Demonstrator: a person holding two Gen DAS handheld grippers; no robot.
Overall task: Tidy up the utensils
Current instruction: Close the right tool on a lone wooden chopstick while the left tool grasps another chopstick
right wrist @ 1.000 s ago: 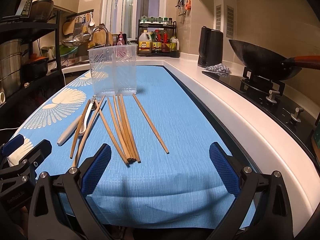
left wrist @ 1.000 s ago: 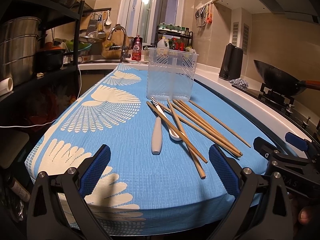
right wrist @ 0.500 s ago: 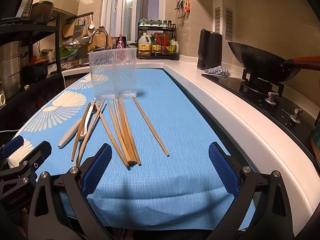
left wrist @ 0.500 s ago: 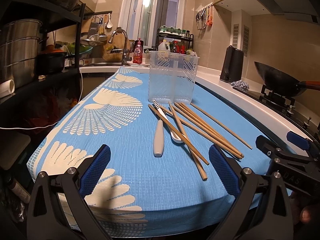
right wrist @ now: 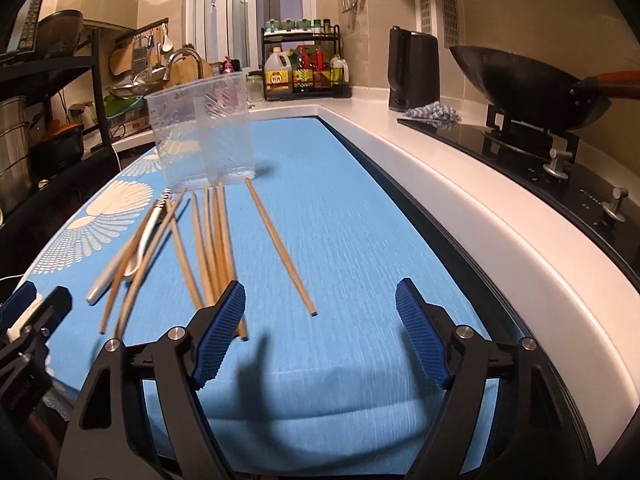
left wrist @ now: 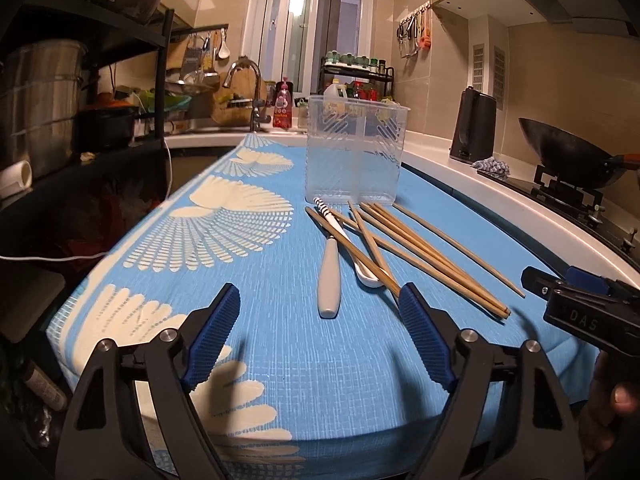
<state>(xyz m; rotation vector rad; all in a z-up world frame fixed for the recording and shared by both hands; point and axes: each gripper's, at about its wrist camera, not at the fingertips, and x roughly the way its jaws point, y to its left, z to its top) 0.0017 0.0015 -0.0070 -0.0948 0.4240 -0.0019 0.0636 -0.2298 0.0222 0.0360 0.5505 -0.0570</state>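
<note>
Several wooden chopsticks (left wrist: 424, 248) lie fanned on the blue cloth in front of a clear two-compartment plastic holder (left wrist: 354, 156). A white spoon (left wrist: 330, 276) and a striped-handled spoon (left wrist: 344, 236) lie among them. My left gripper (left wrist: 320, 332) is open and empty, just short of the white spoon's handle. My right gripper (right wrist: 320, 328) is open and empty, near the front ends of the chopsticks (right wrist: 216, 240); one chopstick (right wrist: 280, 244) lies apart, ending between its fingers. The holder (right wrist: 202, 136) stands empty behind.
A white counter edge (right wrist: 460, 200) runs along the right, with a stove and black wok (right wrist: 532, 84) beyond. A black kettle (right wrist: 414, 68) and bottle rack (right wrist: 304, 68) stand at the back. A dark shelf with pots (left wrist: 48, 100) is on the left. Sink tap (left wrist: 248, 92) behind.
Both grippers have moved forward over the cloth toward the utensils. Their jaws stand a little narrower than before. The utensils have not moved.
</note>
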